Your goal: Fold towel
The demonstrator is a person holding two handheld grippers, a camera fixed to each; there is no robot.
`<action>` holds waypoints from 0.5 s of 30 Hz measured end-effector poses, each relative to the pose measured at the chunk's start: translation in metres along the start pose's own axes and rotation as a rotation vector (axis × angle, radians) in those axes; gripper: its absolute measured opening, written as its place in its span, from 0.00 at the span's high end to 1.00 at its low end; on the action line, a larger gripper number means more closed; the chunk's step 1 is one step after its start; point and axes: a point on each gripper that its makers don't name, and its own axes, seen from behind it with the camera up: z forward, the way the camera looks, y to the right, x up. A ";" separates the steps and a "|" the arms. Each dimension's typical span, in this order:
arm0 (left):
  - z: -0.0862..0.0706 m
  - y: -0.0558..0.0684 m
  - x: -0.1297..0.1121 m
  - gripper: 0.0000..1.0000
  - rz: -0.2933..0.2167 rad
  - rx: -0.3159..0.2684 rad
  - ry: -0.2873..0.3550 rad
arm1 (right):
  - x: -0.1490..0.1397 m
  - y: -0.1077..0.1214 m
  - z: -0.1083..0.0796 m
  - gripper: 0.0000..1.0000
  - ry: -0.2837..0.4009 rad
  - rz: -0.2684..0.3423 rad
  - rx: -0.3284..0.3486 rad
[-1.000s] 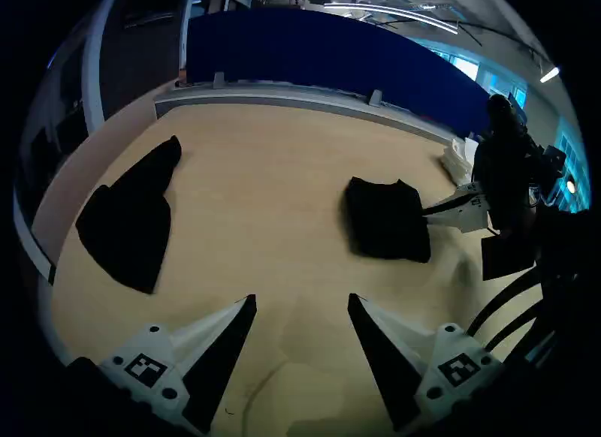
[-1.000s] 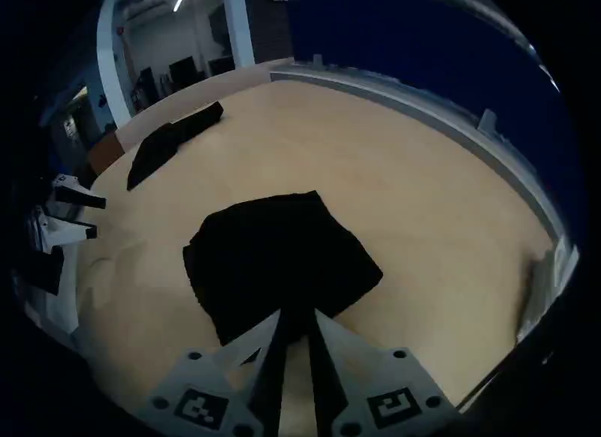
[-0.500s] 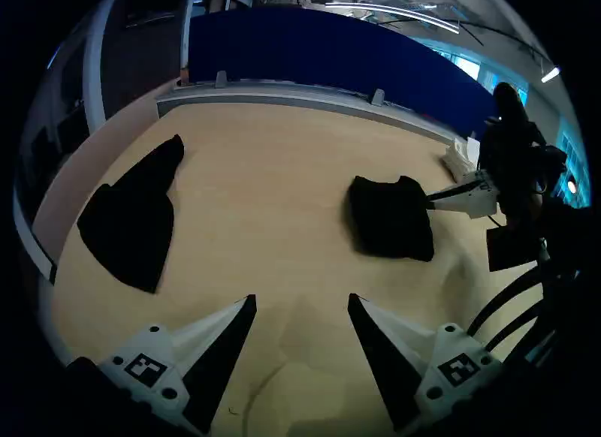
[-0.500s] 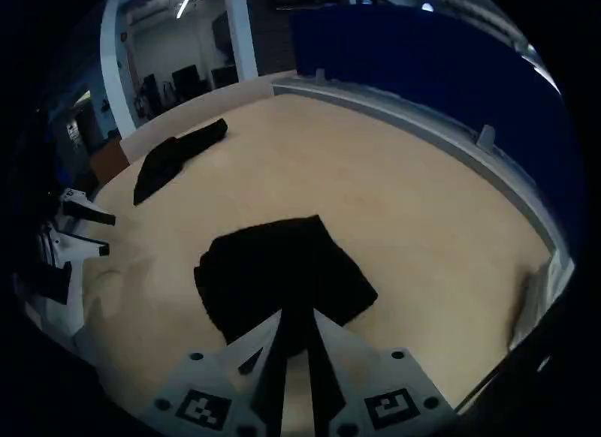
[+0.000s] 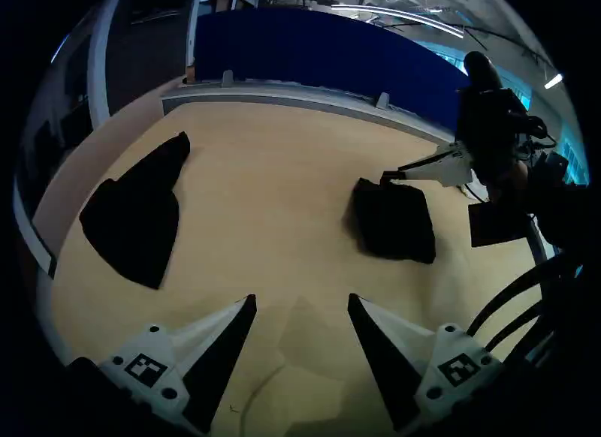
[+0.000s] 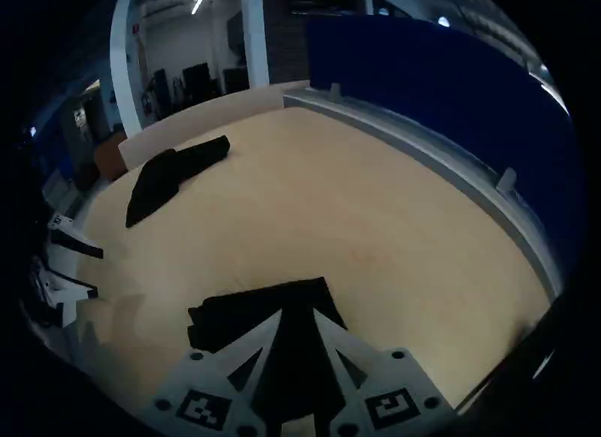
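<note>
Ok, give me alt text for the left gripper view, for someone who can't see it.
A folded black towel lies centre-right on a tan table, the right gripper at its far corner. The left gripper hangs open in the foreground; a second black cloth lies loose at left.

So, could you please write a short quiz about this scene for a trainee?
1. True or false: the left gripper is open and holds nothing.
2. Fill in: the folded towel lies close to the ___ gripper, while the spread towel lies apart from it.
3. Which colour is the partition behind the table? A) red B) blue C) white

Key: 1 true; 2 right gripper; 3 B.
</note>
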 end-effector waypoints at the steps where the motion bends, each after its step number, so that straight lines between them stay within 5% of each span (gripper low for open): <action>1: 0.000 -0.001 0.000 0.10 -0.002 0.002 0.000 | 0.001 0.000 0.004 0.82 -0.007 -0.002 0.001; 6: -0.002 -0.008 -0.003 0.10 -0.012 0.010 -0.002 | -0.001 0.001 0.021 0.55 -0.046 -0.009 -0.008; 15: -0.002 -0.014 -0.007 0.10 -0.018 0.017 -0.005 | 0.001 0.000 0.020 0.50 -0.036 -0.016 -0.022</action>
